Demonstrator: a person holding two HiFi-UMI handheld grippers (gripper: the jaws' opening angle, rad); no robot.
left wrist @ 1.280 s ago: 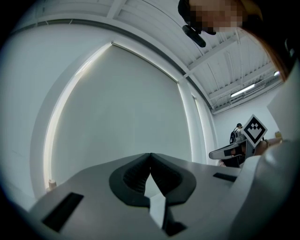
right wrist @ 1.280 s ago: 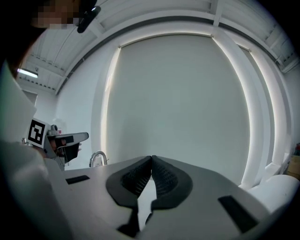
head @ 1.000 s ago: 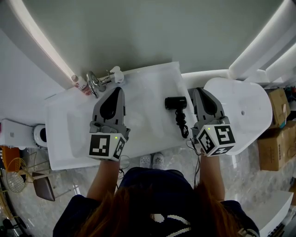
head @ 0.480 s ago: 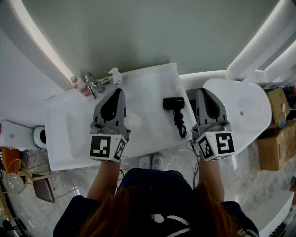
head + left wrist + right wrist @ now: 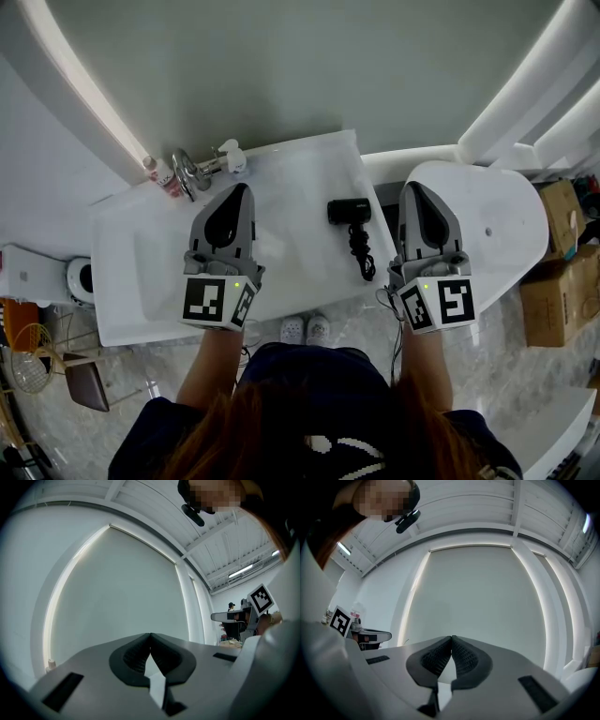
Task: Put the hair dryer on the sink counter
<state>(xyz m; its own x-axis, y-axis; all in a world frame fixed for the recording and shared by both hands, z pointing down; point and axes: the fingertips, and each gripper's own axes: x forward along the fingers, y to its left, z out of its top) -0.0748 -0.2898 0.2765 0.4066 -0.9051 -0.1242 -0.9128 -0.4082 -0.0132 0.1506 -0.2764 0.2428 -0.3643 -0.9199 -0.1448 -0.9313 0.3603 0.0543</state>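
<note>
right hand-held gripper (image 5: 451, 638) — jaws together, empty | ahead — pale wall (image 5: 478, 597), lit arch (image 5: 414, 597)

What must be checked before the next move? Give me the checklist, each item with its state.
1. Hair dryer lying on the sink counter: ok.
2. Dryer free of both claws: ok.
3. Left claw shut and empty: ok.
4. Right claw shut and empty: ok.
5. Cord fully on the counter, none over the front edge: cannot tell.
</note>
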